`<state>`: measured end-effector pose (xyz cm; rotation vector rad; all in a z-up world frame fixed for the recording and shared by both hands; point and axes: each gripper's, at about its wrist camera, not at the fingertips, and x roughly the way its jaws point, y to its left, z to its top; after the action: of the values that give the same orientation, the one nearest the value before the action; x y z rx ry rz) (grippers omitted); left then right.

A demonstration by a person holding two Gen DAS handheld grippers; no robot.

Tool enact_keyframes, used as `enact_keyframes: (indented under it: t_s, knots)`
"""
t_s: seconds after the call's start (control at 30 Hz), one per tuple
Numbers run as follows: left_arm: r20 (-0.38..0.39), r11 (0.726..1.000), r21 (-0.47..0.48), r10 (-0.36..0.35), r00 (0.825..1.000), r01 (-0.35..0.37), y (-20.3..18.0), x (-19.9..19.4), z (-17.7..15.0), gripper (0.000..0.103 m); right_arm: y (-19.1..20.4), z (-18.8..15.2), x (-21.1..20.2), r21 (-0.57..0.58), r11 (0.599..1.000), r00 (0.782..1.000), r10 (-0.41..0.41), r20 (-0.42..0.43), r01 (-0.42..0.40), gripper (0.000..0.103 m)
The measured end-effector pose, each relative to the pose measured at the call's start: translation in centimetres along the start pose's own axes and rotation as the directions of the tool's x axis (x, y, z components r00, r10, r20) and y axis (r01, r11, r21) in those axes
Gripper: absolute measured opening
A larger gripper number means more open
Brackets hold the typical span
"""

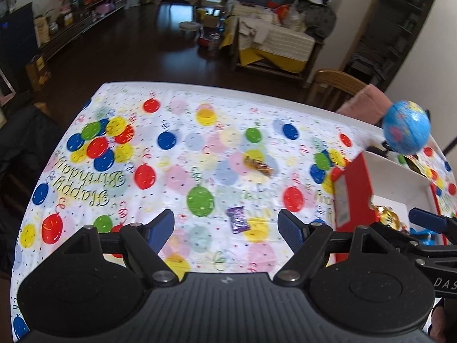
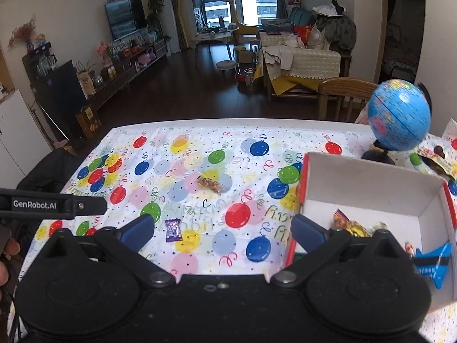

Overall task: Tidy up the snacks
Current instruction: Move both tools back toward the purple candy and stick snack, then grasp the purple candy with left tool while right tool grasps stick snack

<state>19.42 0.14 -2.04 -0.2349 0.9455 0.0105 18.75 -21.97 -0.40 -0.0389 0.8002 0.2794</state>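
From the left wrist, the left tool [image 1: 225, 231] hangs wide open and empty over the table [image 1: 177, 108], a purple candy [image 1: 238, 219] between its fingers and an orange snack [image 1: 258, 165] beyond. From the right wrist, the right tool [image 2: 222, 233] gapes empty too, beside the red-edged box [image 2: 371, 180] holding wrapped snacks [image 2: 357, 227].

The table [image 2: 200, 123] (balloon-print cloth) bears a purple packet [image 2: 173, 230], an orange packet [image 2: 210, 184] — plus a box [image 2: 371, 171] and a globe [image 2: 399, 118].

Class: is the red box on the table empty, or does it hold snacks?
Holds snacks: the box has gold and blue wrappers on its white floor.
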Motion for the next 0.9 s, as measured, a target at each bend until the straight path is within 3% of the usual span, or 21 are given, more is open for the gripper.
enact_keyframes:
  t_s: [0.57,0.9]
  knots:
    - [-0.113,0.998,-0.021,0.055,0.992,-0.057,0.4,7.8,0.5,0.079,0.3,3.9,9.4,-0.078,0.997,0.993,0.015,-0.118,-0.024,0.095]
    - [-0.196,0.998,-0.02,0.059,0.979,-0.064,-0.6,12.6,0.1,0.079,0.5,6.1,15.4,-0.15,0.987,0.983,0.028,-0.182,-0.056,0.085]
